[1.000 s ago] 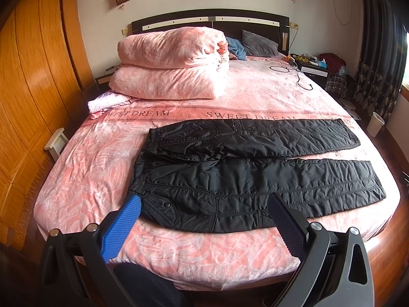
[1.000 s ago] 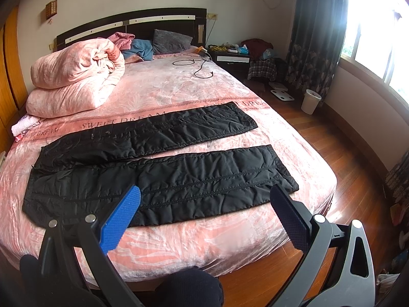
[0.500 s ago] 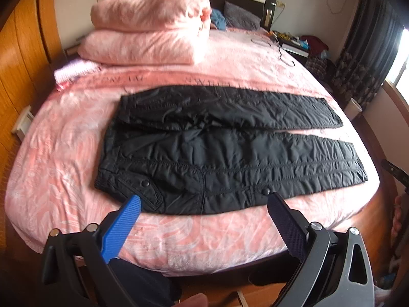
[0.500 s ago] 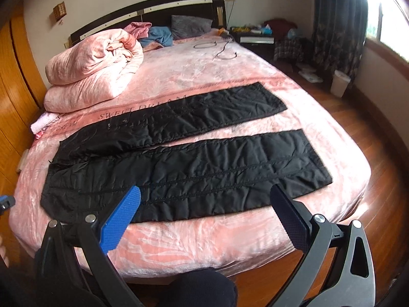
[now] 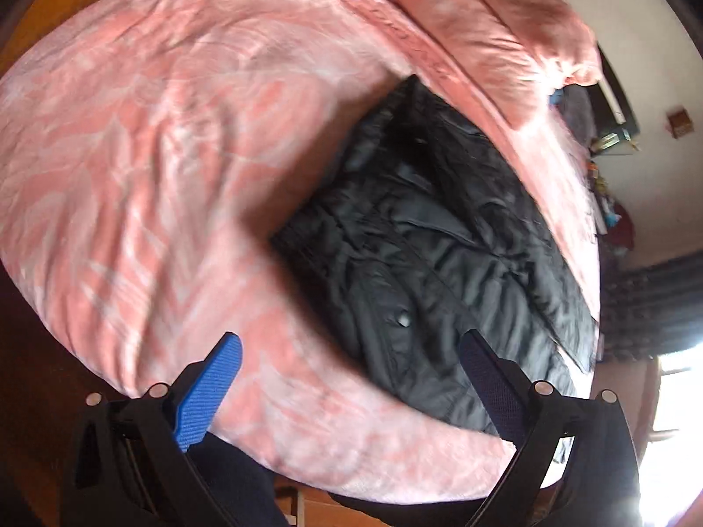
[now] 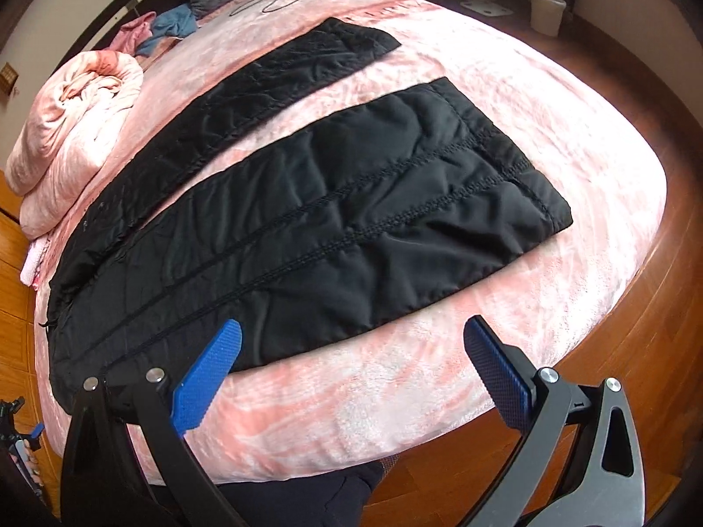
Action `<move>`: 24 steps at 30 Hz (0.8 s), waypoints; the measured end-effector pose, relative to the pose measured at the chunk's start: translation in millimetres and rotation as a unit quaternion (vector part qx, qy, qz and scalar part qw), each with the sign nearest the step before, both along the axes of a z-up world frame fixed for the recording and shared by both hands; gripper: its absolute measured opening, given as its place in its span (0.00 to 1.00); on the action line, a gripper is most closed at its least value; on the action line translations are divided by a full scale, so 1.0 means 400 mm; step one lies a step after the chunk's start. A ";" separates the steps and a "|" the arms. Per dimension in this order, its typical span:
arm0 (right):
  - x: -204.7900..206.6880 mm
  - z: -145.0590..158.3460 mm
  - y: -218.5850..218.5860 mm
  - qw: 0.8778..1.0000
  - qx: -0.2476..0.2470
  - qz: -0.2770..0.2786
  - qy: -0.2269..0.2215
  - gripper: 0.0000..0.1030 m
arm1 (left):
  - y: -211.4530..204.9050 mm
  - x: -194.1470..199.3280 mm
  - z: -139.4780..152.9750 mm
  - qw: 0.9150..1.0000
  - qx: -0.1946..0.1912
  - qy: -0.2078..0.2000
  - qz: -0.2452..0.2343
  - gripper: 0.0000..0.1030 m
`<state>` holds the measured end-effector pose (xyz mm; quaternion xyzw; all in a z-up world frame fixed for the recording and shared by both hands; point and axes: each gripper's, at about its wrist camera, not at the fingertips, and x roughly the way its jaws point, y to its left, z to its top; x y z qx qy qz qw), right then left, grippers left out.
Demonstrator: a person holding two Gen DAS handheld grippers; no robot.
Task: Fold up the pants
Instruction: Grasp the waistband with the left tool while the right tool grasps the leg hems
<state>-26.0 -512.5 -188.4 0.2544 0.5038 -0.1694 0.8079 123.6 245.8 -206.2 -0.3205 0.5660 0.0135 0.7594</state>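
Black padded pants lie flat on the pink bed, legs spread apart toward the right. In the blurred, tilted left wrist view I see their waist end with a snap button. My left gripper is open and empty, hovering above the bed's near edge close to the waist. My right gripper is open and empty, above the bed edge just in front of the near leg, left of its hem.
The pink bedspread covers the bed. A rolled pink quilt lies near the headboard, with pillows and a cable behind it. A wooden floor and a white bin are at the right. A wooden wardrobe stands at the left.
Both grippers have dropped closer to the bed and tipped down. The left one has swung and rolled toward the waist end, blurring its view. The right one has closed in on the near leg.
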 end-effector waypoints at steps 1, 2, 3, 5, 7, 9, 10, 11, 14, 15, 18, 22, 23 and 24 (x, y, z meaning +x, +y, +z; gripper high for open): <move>-0.002 -0.010 -0.006 1.000 0.011 -0.003 -0.004 0.98 | 0.004 0.019 -0.018 1.000 -0.010 0.012 -0.005 0.96; -0.002 -0.018 -0.010 1.000 0.022 -0.006 -0.007 0.98 | 0.003 0.030 -0.030 1.000 -0.011 0.020 -0.004 0.96; -0.001 -0.029 -0.019 0.999 0.033 -0.010 -0.010 0.98 | 0.005 0.046 -0.048 1.000 -0.013 0.022 0.002 0.96; -0.001 -0.040 -0.035 0.998 0.050 -0.017 -0.018 0.98 | 0.004 0.072 -0.072 1.000 -0.010 0.022 0.013 0.96; 0.004 -0.048 -0.059 0.996 0.076 -0.027 -0.028 0.98 | 0.002 0.099 -0.109 0.999 -0.031 0.018 0.020 0.96; 0.002 -0.059 -0.091 0.993 0.106 -0.042 -0.039 0.98 | -0.010 0.121 -0.156 0.998 -0.044 0.034 0.026 0.96; 0.004 -0.063 -0.110 0.991 0.118 -0.051 -0.043 0.98 | -0.010 0.123 -0.172 0.998 -0.049 0.040 0.028 0.91; -0.001 -0.067 -0.130 0.988 0.133 -0.062 -0.049 0.98 | -0.013 0.127 -0.188 0.997 -0.054 0.047 0.032 0.78; -0.017 -0.074 -0.194 0.978 0.174 -0.092 -0.075 0.98 | -0.020 0.128 -0.200 0.997 -0.038 0.059 0.040 0.64; -0.024 -0.077 -0.219 0.974 0.185 -0.105 -0.081 0.98 | -0.027 0.129 -0.197 0.997 -0.030 0.059 0.035 0.64; -0.046 -0.087 -0.279 0.965 0.202 -0.141 -0.091 0.98 | -0.059 0.143 -0.171 0.998 -0.003 0.056 0.011 0.53; -0.074 -0.102 -0.341 0.956 0.210 -0.180 -0.095 0.98 | -0.074 0.160 -0.174 0.998 0.009 0.058 0.015 0.52; -0.081 -0.105 -0.349 0.953 0.218 -0.186 -0.104 0.98 | -0.070 0.157 -0.179 0.998 0.005 0.057 0.024 0.51; -0.083 -0.109 -0.357 0.950 0.222 -0.191 -0.108 0.98 | -0.071 0.156 -0.179 0.998 0.006 0.055 0.028 0.50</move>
